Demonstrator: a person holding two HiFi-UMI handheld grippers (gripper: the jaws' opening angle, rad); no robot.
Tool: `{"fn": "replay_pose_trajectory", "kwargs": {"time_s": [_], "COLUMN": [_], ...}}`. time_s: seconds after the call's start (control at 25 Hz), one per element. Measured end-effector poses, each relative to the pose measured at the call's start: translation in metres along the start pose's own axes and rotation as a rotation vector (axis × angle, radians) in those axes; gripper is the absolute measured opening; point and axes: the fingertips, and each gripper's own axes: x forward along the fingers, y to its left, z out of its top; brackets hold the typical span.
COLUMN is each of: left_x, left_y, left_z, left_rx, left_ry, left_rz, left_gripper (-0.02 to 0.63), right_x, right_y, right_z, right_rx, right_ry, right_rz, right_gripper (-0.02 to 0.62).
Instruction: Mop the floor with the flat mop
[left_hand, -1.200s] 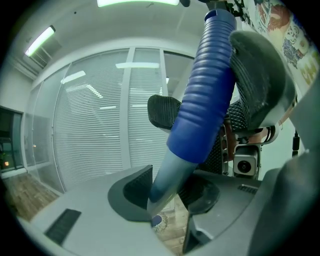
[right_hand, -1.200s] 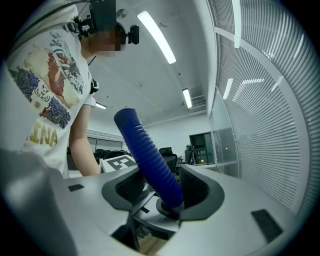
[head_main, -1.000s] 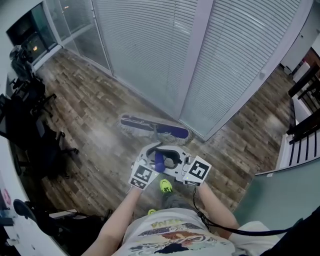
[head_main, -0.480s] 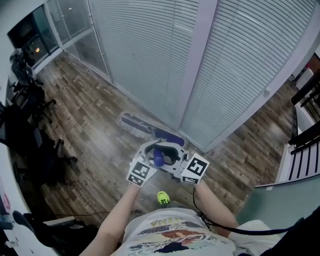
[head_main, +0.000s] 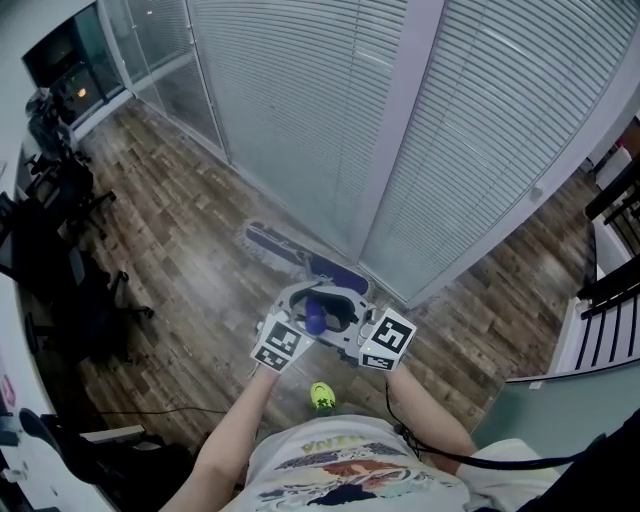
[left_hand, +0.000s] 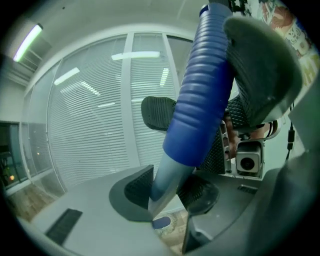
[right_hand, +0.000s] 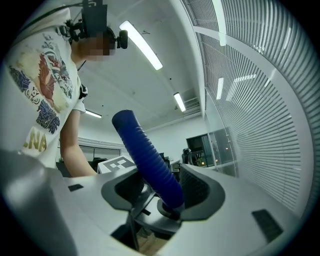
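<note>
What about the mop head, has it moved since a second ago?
Yes. The mop head has slid closer to the foot of the blinds wall.

From the head we look steeply down at the floor (head_main: 170, 230), blinds (head_main: 300, 100) across the top. The left gripper (left_hand: 167, 190) camera faces those blinds; the right gripper (right_hand: 167, 192) camera looks back toward our shirt (right_hand: 40, 85), upper left. All three share the mop handle (head_main: 315, 315).

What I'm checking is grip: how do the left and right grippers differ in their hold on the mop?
The left gripper clamps the pale shaft below the blue sleeve; the right gripper clamps the sleeve itself. The left's jaws sit closer together than the right's. The left faces the blinds, the right faces the person. Both grip the mop.
</note>
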Motion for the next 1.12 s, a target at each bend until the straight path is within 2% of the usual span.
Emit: {"fn": "replay_pose_trajectory", "kwargs": {"time_s": [0.08, 0.2, 0.44, 0.88, 1.12], "left_x": [-0.012, -0.037, -0.092, -0.247, -0.315], "left_y": [-0.010, -0.022, -0.054, -0.158, -0.214], "left_z": [-0.010, -0.017, -0.026, -0.066, -0.079], "left_rx": [0.015, -0.006, -0.023, -0.069, -0.096], "left_ry": [0.019, 0.001, -0.006, -0.025, -0.008], "left_rz": [0.013, 0.051, 0.064, 0.130, 0.181], "left_gripper": [0.101, 0.101, 0.101, 0.101, 0.100], "right_x": [0.001, 0.007, 0.014, 0.027, 0.022], "right_y": [0.017, 0.046, 0.110, 0.300, 0.390], "right_z": [-0.009, -0.018, -0.026, -0.068, -0.085], "right_rx": [0.008, 0.002, 0.000, -0.011, -0.029], "right_ry": [0.014, 0.040, 0.061, 0.093, 0.131], "right_rz": [0.021, 0.058, 0.070, 0.132, 0.183], "right_gripper": [0.212, 0.213, 0.213, 0.213, 0.213]}}
